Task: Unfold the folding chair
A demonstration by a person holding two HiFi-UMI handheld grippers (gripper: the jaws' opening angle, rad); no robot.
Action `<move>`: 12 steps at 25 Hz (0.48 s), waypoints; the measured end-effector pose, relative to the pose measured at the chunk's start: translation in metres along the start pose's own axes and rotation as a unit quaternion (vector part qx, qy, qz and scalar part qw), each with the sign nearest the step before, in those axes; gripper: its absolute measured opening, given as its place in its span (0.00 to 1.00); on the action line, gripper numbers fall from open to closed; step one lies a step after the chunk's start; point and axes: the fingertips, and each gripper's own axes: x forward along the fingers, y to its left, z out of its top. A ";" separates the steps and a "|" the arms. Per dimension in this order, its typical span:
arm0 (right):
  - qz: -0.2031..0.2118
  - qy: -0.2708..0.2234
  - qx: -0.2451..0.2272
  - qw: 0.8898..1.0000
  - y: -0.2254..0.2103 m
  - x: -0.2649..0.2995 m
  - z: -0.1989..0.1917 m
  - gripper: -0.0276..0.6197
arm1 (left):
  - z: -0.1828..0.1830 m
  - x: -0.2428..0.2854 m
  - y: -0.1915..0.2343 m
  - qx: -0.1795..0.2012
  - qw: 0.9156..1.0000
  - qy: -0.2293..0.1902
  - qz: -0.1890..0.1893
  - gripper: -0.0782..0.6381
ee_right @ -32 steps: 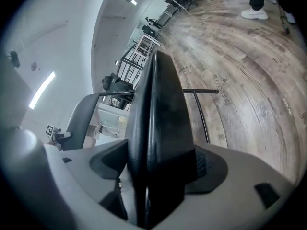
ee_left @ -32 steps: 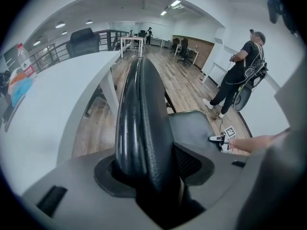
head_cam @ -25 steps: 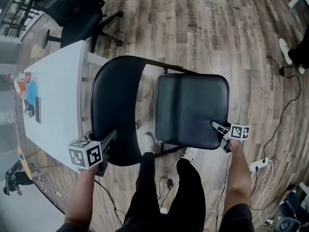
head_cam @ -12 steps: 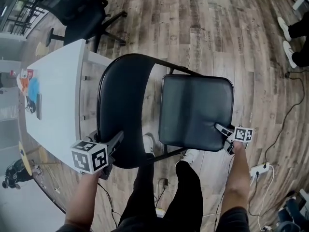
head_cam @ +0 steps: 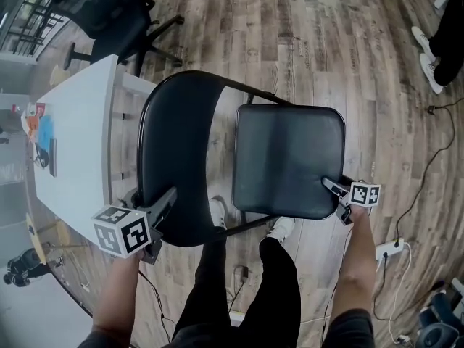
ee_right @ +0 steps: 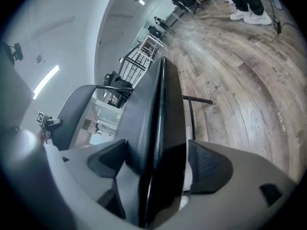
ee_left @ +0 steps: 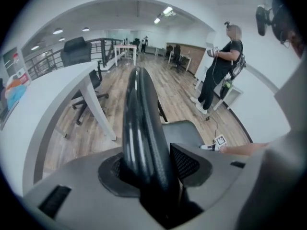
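Shift since a second ago: backrest (head_cam: 177, 151) rim sits a little higher in the head view; a bystander's legs (head_cam: 442, 27) have come further in at the right edge.
Wearer: own dark trouser legs (head_cam: 239, 288) and white shoes, just behind the chair.
Left tongs (head_cam: 156, 198): closing on the near lower edge of the backrest. The left gripper view shows the glossy black edge running up between the jaws, with both pads against it.
Right tongs (head_cam: 332, 198): at the seat (head_cam: 286, 158)'s near right corner, jaws opening. The right gripper view shows the seat's edge between them, with a dark gap on the mesh-pad side.
Folding chair (head_cam: 246, 111): black, stands on the wood floor (head_cam: 326, 49). Seat swung out from the backrest, padded face up toward the head camera; thin frame tube joins the two at top and bottom.
Bench (head_cam: 80, 136): white, just left of the backrest; a few small items at its far left end, too small to tell.
Floor, right: white power strip (head_cam: 388, 249) with trailing cable.
Far: dark office chair (head_cam: 109, 13) beyond the bench.
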 end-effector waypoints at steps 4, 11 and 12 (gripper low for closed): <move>-0.055 -0.060 -0.014 0.997 -0.011 -0.052 0.017 0.64 | 0.016 -0.046 0.002 0.021 0.994 -0.096 0.044 0.41; -0.101 -0.191 -0.168 0.962 0.154 -0.144 0.044 0.63 | 0.023 -0.141 -0.014 0.005 0.978 -0.198 0.064 0.31; -0.111 -0.207 -0.194 0.952 0.186 -0.155 0.045 0.58 | 0.028 -0.154 -0.022 0.009 0.973 -0.220 0.062 0.26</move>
